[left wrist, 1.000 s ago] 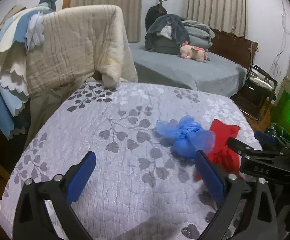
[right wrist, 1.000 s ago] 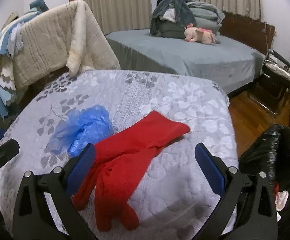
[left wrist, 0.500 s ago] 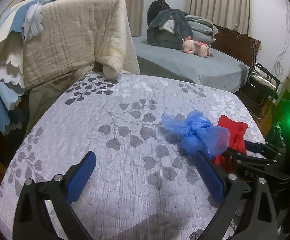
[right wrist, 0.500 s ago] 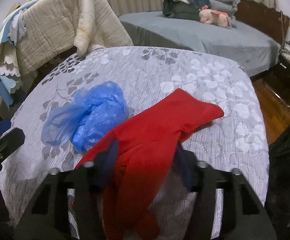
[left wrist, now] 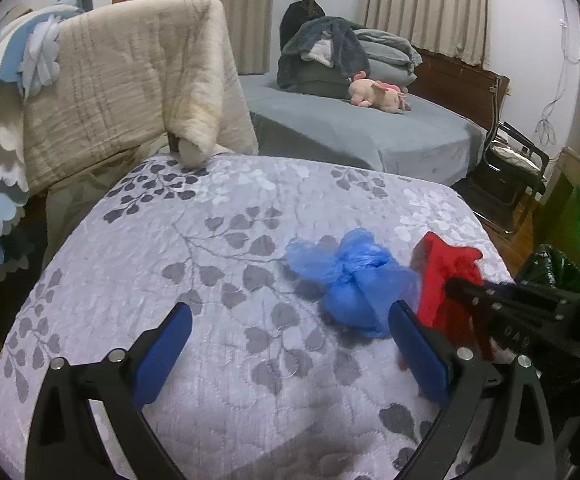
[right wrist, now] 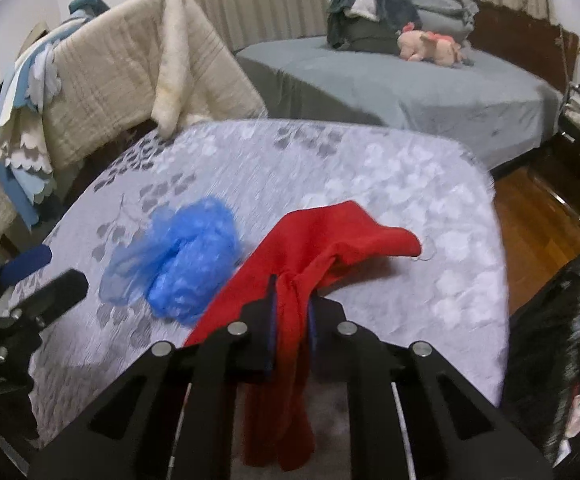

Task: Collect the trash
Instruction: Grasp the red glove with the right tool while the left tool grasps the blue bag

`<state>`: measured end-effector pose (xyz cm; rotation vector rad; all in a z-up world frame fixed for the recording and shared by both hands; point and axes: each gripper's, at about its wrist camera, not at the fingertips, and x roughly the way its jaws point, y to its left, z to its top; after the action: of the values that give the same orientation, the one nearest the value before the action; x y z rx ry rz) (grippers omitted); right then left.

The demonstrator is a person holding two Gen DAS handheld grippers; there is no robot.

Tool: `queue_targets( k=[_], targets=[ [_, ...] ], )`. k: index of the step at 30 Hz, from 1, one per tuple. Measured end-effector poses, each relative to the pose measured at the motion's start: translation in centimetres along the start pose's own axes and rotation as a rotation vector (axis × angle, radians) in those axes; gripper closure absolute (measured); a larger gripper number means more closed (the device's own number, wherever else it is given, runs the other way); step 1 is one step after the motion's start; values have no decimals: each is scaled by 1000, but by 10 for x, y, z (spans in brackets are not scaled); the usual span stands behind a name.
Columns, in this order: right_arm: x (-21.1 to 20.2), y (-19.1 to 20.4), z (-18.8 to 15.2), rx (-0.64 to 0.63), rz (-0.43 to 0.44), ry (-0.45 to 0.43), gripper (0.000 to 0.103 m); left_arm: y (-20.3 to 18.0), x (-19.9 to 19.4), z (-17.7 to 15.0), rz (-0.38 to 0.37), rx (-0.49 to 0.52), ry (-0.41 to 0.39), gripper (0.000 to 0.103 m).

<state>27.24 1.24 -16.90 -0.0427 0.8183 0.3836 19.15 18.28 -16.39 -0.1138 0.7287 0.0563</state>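
The right gripper (right wrist: pixel 290 312) has closed over the last second from a wide-open stance to a pinch, and its fingers (right wrist: pixel 269 320) now clamp a bunched fold of the red glove (right wrist: pixel 330 236). A second ago the glove lay flat and untouched between the open fingers; now its middle is gathered and lifted slightly off the bedspread (right wrist: pixel 410 168), its cuff end trailing toward the bed's right edge and its finger end hanging below the gripper. Judged from this, the grasp is made and the glove is ready to be carried off.

The left gripper (left wrist: pixel 290 352) hovers with its fingers (left wrist: pixel 162 348) spread wide and nothing between them, unchanged over the same interval. The crumpled blue plastic bag (left wrist: pixel 354 280) lies on the bedspread just ahead of the left gripper's right-hand finger, just beside the red glove and toward the bed's right edge; it has not been disturbed.

A black trash bag (right wrist: pixel 562 340) stands off the bed's right edge, near the held glove, and is the likely destination. What appears to be some discarded material shows inside it, too small to identify. The blue bag remains to be collected, so the task is only partly done. One risk: the glove is held by a single fold and may slip during transfer.
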Motion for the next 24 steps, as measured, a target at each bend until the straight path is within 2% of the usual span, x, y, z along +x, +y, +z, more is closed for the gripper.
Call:
queue_targets(
  k=[7,15,18,20,21,24],
  targets=[
    [-6,-26,11,21,-54,-22,92,-19,17,9,-29,18,3,8],
    [-8,-38,11,38,-62,-23,92,-40,54,11,-70,31,67,19],
    [-9,-38,10,36,-60,-23,92,-44,67,10,-83,26,97,27],
    [-11,-40,10,42,-57,-22,92,-46,75,9,-106,15,124,43],
    [-11,-39,9,41,-56,-22,91,-46,78,8,-122,5,138,47],
    [-14,-37,9,35,-57,-23,92,-48,75,7,-121,2,129,53]
  ],
)
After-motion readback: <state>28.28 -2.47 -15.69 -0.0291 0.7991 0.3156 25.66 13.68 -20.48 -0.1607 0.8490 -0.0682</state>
